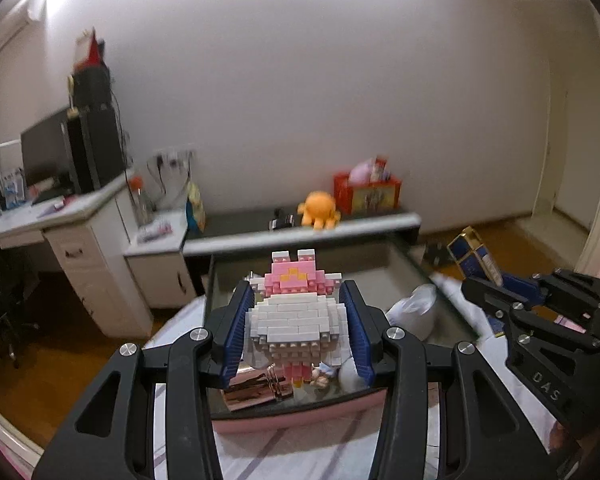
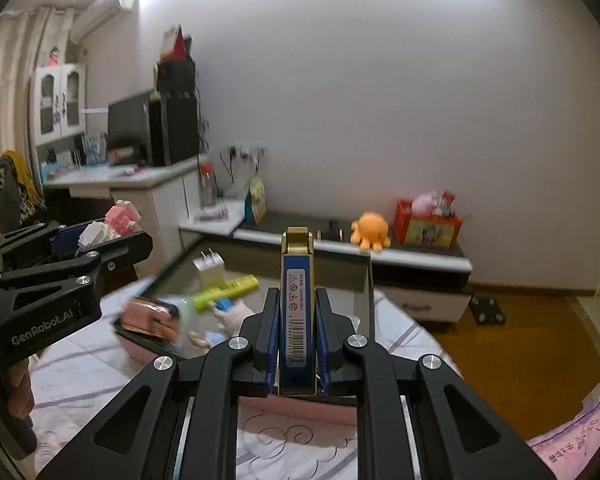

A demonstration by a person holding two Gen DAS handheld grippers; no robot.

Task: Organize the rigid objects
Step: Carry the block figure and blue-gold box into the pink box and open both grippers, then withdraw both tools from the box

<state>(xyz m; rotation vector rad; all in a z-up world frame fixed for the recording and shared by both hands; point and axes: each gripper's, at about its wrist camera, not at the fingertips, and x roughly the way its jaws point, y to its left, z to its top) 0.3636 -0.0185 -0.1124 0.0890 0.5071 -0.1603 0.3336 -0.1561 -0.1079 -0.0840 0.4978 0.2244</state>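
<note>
My left gripper (image 1: 296, 324) is shut on a pink and white brick-built figure (image 1: 296, 320), held above a pink-rimmed tray (image 1: 284, 420) on the bed. It also shows in the right wrist view (image 2: 100, 236). My right gripper (image 2: 297, 332) is shut on a slim blue and gold box (image 2: 297, 308), held upright over the same tray (image 2: 300, 408). The box also shows at the right of the left wrist view (image 1: 476, 256). In the tray lie a rose-gold box (image 2: 148, 316), a yellow-green box (image 2: 228, 288), a white charger plug (image 2: 210, 270) and small bits.
The bed has a white striped sheet (image 2: 80, 364). Beyond it is a low dark-topped cabinet (image 2: 420, 256) with an orange plush octopus (image 2: 370, 234) and a red box (image 2: 428, 224). A white desk (image 2: 140, 180) with a monitor stands at the left. Wooden floor (image 2: 520, 340) lies to the right.
</note>
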